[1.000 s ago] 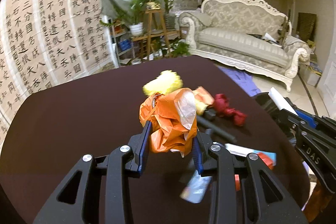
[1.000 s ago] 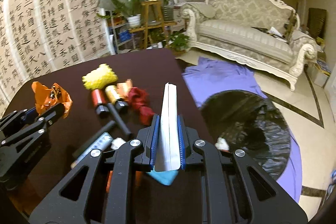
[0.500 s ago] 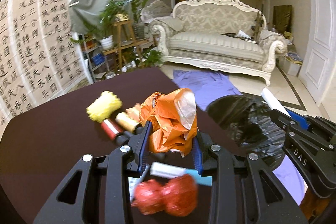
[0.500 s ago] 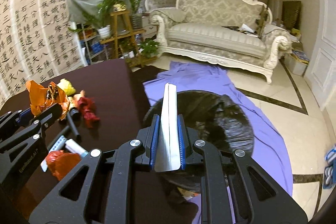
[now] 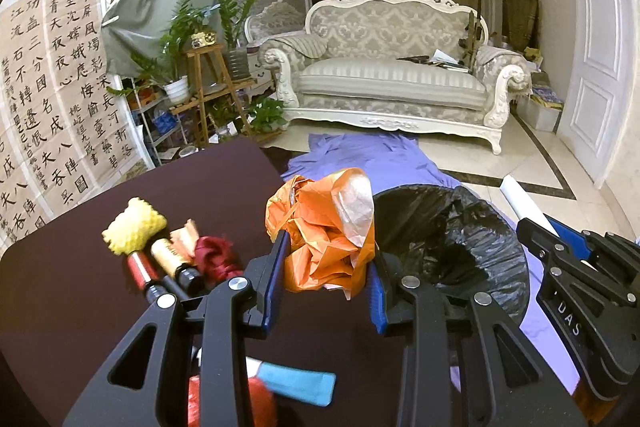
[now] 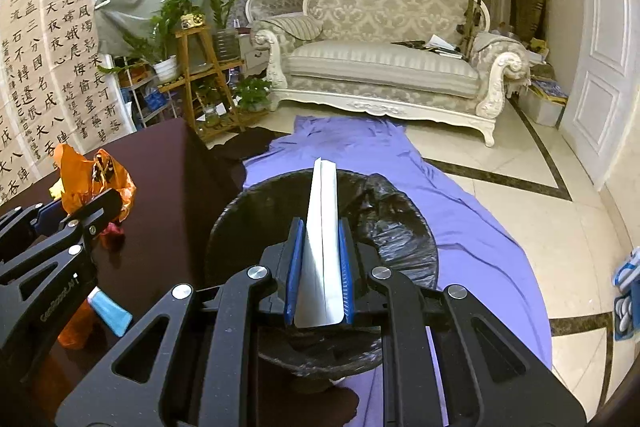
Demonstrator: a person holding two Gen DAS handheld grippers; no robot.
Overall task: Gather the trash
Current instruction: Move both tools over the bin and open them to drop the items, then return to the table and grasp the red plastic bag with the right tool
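White folded paper [image 6: 322,247] clamped in right gripper [image 6: 319,267], long axis pointing forward over black-lined bin [image 6: 400,223], left gripper [image 5: 326,279] gripping orange plastic bag [image 5: 324,227]

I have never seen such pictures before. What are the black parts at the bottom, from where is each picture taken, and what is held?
There is no robot here. A person carries a hand-held gripper in each hand, and a small wide-angle camera on each one looks forward along its two black fingers.

In the left camera's view, the left hand-held gripper is shut on a crumpled orange plastic bag. In the right camera's view, the right hand-held gripper is shut on a folded white paper, above a bin lined with a black bag.

The bin stands on a purple cloth beside the dark table. On the table lie a yellow sponge, two small bottles and a dark red scrap.
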